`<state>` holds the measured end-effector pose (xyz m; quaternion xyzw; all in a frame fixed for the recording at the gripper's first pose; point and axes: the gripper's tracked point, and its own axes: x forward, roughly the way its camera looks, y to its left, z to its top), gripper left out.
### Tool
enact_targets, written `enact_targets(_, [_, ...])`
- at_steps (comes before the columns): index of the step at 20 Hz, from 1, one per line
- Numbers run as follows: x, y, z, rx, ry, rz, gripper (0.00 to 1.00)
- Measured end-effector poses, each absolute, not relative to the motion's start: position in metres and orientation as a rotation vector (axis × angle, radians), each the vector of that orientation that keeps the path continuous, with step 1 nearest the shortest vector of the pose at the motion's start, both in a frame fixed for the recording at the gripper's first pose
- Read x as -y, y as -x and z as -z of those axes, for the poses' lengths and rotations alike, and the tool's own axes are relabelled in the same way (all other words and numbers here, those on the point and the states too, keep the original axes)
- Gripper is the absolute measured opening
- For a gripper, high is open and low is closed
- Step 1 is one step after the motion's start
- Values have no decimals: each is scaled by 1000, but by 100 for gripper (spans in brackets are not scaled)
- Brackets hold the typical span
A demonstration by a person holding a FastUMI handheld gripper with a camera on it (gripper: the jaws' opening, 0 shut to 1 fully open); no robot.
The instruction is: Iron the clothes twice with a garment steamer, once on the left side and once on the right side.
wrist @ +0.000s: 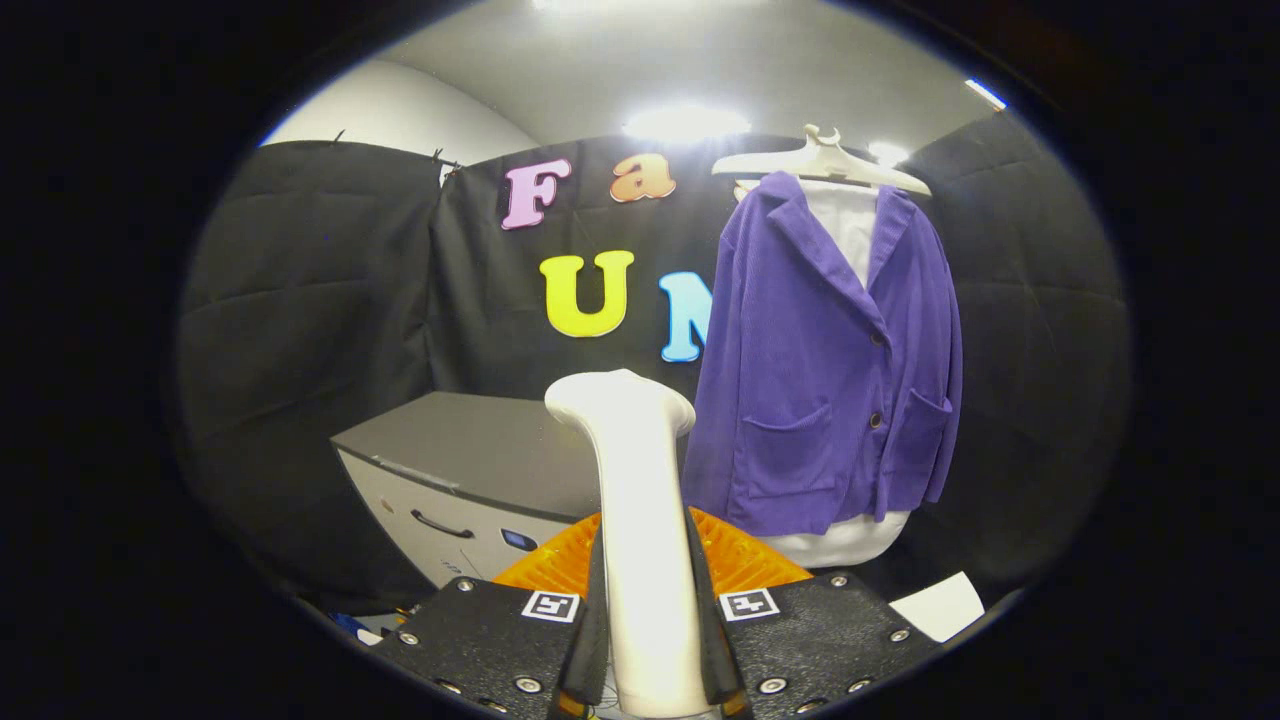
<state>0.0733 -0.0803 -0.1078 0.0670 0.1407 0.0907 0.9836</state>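
Garment steamer (640, 520) stands upright between the gripper's (650, 640) two fingers (590, 640), which are clenched on its white handle from both sides; its rounded head rises above the fingertips and tilts slightly toward the jacket. Purple jacket (830, 370) hangs beyond the fingers and to their right, on a white hanger (820, 160) against the black cloth wall (310, 330). The jacket is buttoned over a white garment (845, 225), which shows at the collar opening and below the hem. Two patch pockets face the camera on the jacket front. A grey cabinet (460, 470) with a dark drawer handle stands ahead of the fingers and to their left, its top edge level with the steamer head. An orange ribbed object (740, 555) lies directly behind the steamer handle, between cabinet and jacket. A white sheet (940, 605) lies low beside the right finger, under the jacket's hem.
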Motion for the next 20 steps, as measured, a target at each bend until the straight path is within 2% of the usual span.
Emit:
enact_targets(6, [30, -77, 50, -128, -165, -159, 36])
enact_targets(12, [-7, -82, 44, -129, -127, -159, 36])
enact_targets(20, [-7, -83, 54, -168, -110, -138, 36])
